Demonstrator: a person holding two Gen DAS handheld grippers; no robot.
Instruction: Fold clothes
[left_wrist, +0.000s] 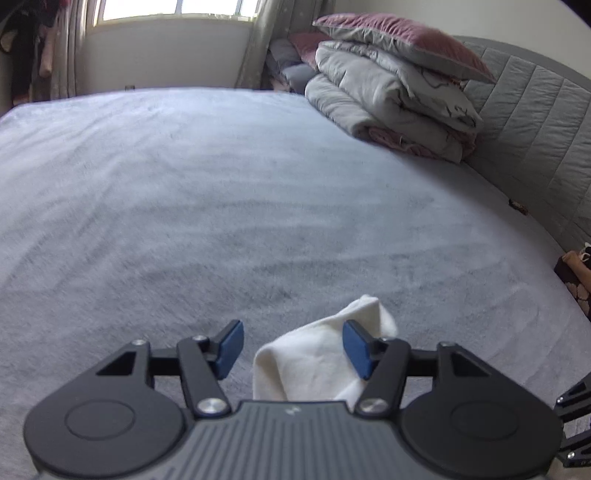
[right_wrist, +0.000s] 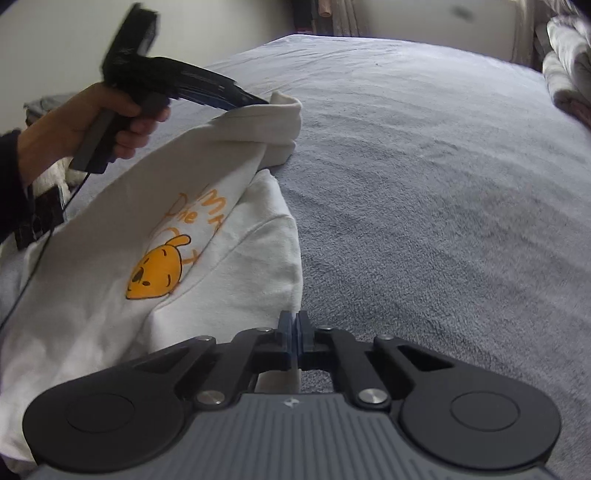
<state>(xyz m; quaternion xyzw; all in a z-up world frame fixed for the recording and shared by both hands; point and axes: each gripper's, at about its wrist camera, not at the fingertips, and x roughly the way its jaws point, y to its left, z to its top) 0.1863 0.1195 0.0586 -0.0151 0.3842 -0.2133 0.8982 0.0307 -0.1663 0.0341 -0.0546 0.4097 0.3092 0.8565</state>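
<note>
- Blue pads (right_wrist: 294, 334) of the right gripper (right_wrist: 294, 325) are pressed tight together, and the edge of the white sweatshirt (right_wrist: 110, 280) runs right up to them; whether cloth is actually pinched between them, I cannot tell.
- Over on the left gripper (left_wrist: 293, 349), the jaws stand apart, with a bunched fold of the same white fabric (left_wrist: 317, 365) sitting between the pads and touching the right-hand pad only.
- From the right wrist view, a hand (right_wrist: 92, 122) grips the left gripper's handle, and its tip meets the raised, folded cuff end of the sweatshirt.
- Sweatshirt lies draped on the near left part of the bed, its yellow bear print (right_wrist: 157, 271) and orange lettering facing up.
- Grey fleecy bedspread (left_wrist: 221, 192) stretches wide beyond both grippers.
- Far right corner: a stack of folded grey duvets (left_wrist: 391, 107) topped by a pink pillow (left_wrist: 402, 38), against the quilted grey headboard (left_wrist: 535, 122).
- Window (left_wrist: 173, 9) and curtains at the back.
</note>
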